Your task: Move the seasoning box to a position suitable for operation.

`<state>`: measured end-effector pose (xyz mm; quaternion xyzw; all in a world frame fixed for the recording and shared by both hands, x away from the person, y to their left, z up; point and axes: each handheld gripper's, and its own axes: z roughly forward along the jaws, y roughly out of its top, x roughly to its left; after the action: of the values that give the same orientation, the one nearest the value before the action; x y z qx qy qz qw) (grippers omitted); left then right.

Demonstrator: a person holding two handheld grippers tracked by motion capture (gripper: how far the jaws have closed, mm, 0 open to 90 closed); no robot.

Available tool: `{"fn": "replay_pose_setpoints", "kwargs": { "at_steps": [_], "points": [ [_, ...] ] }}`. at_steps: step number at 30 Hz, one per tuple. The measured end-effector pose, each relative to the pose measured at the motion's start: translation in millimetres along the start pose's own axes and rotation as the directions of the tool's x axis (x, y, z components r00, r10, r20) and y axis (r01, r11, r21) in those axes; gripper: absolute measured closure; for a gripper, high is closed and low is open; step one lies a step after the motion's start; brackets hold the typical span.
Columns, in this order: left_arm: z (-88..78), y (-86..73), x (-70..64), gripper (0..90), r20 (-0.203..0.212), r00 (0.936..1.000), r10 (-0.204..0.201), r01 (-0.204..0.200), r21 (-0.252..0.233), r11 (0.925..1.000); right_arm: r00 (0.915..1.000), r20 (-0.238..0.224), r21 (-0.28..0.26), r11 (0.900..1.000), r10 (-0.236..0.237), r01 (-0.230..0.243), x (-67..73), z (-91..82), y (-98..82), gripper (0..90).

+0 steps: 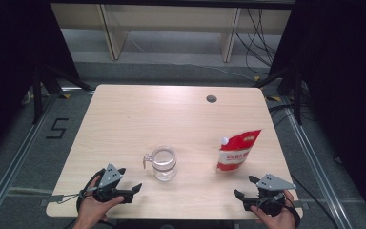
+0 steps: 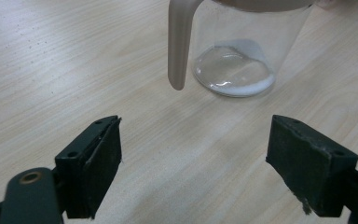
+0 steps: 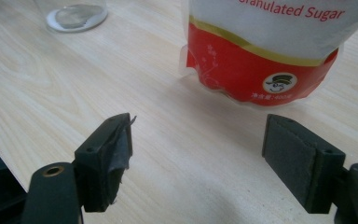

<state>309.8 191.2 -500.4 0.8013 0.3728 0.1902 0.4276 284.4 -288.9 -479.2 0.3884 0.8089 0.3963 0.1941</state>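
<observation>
A clear plastic jug [image 1: 164, 163] with a handle on its left stands upright near the table's front middle; a thin layer of white grains lies on its bottom [image 2: 233, 74]. A red and white standing pouch of granulated sugar [image 1: 237, 150] with a white spout cap stands to its right [image 3: 265, 46]. My left gripper [image 1: 129, 182] rests open at the front left, its jaws wide apart and pointing at the jug's handle [image 2: 179, 44]. My right gripper [image 1: 246, 187] is open at the front right, just short of the pouch, nothing between its jaws.
The light wooden table [image 1: 138, 119] has a round cable hole [image 1: 211, 98] at the back right. Black curtains flank both sides. Cables [image 1: 257, 38] trail on the floor behind the table, near a wooden frame.
</observation>
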Motion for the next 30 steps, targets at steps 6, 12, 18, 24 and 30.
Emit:
{"fn": "replay_pose_setpoints", "kwargs": {
  "at_steps": [6,12,18,24,30],
  "points": [
    [3.5,3.0,-0.8,17.7,-0.013,0.9994,-0.033,0.033,-0.023,0.9992,0.9993,-0.013,-0.008,0.999,0.036,-0.036,2.6,0.3,0.3,23.2],
    [10.9,10.1,3.7,23.3,-0.013,0.9996,-0.026,0.026,-0.034,0.9991,0.999,-0.032,-0.033,0.999,0.03,-0.031,1.2,3.1,0.7,20.1],
    [17.8,14.9,4.6,31.1,-0.024,0.9996,-0.016,0.015,-0.043,0.999,0.9997,-0.016,-0.033,0.999,0.021,-0.022,1.9,2.9,1.3,19.3],
    [23.6,19.5,-0.1,35.1,-0.012,0.9999,0.005,-0.006,-0.041,0.9991,0.9992,-0.023,-0.026,0.999,0.031,-0.032,0.6,4.5,0.1,20.8],
    [27.5,22.3,-1.1,42.1,-0.011,0.9991,0.042,-0.043,-0.058,0.9974,0.9987,-0.012,-0.016,0.999,0.049,-0.049,3.0,3.0,0.2,22.7]
  ]
}}
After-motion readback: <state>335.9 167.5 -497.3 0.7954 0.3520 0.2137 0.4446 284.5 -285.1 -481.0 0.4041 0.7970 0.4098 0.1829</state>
